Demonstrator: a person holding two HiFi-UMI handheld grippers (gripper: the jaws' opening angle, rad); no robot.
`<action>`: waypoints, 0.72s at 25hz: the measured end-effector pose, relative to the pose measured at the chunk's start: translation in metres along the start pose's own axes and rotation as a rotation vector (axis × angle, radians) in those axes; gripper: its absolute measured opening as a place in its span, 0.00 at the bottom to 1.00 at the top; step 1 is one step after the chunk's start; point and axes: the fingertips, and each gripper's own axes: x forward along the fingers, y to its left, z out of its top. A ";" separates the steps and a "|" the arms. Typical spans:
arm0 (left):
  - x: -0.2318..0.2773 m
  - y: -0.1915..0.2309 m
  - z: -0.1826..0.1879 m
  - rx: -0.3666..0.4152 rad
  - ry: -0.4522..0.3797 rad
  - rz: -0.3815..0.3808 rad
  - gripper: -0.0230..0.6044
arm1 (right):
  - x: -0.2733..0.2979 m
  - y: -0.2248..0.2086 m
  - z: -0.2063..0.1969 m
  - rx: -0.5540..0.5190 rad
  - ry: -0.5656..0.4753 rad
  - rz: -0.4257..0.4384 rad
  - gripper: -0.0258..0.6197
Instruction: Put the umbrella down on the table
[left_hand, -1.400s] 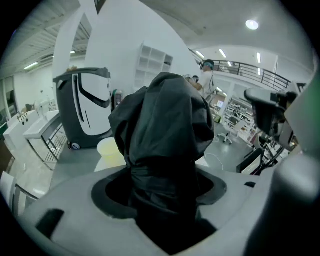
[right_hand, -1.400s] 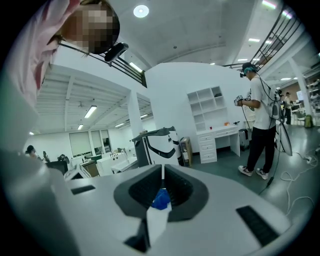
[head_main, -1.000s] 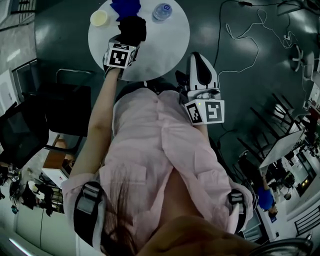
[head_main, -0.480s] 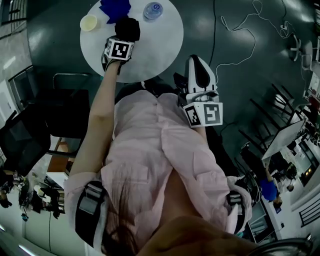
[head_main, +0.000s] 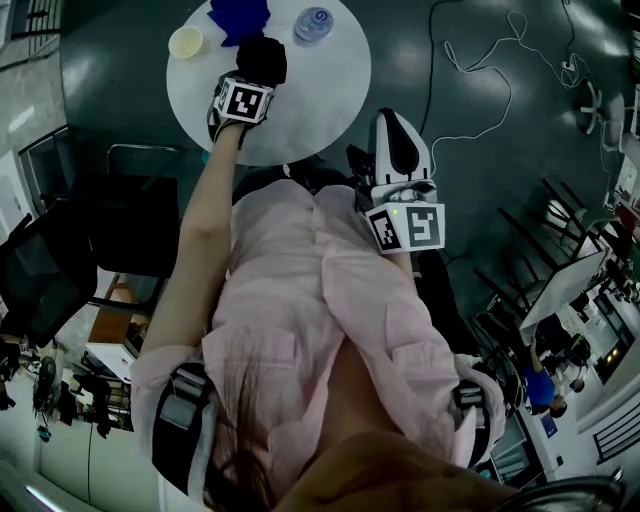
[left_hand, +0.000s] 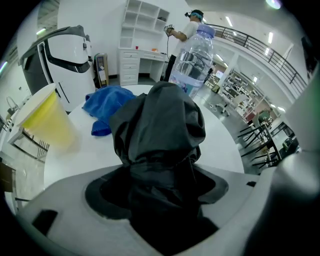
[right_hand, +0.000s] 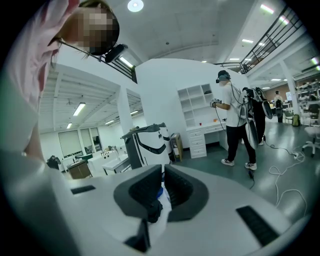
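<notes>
A black folded umbrella (left_hand: 160, 130) is clamped between the jaws of my left gripper (left_hand: 160, 200). Its bunched fabric end points out over the round white table (left_hand: 220, 145). In the head view the left gripper (head_main: 258, 72) holds the umbrella (head_main: 264, 55) over the table's (head_main: 335, 105) near left part. I cannot tell whether the umbrella touches the tabletop. My right gripper (head_main: 397, 125) hangs off the table beside my body. In its own view the right gripper (right_hand: 162, 175) has its jaws together with nothing between them.
On the table stand a yellow cup (left_hand: 45, 120), a crumpled blue cloth (left_hand: 107, 102) and a clear water bottle (left_hand: 194, 60); all three lie beyond the umbrella. A black chair (head_main: 140, 220) stands left of me. Cables (head_main: 480, 60) trail across the dark floor.
The left gripper with the umbrella has shifted slightly farther over the table. The right gripper has stayed where it was.
</notes>
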 end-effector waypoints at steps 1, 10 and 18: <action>-0.001 -0.001 0.000 0.001 -0.006 -0.003 0.57 | 0.000 0.001 0.000 -0.001 -0.002 0.004 0.09; -0.046 0.000 0.020 -0.004 -0.163 0.029 0.59 | 0.006 0.012 0.003 -0.014 -0.011 0.032 0.09; -0.137 -0.004 0.063 -0.013 -0.427 0.082 0.40 | 0.008 0.029 0.005 -0.029 -0.031 0.078 0.09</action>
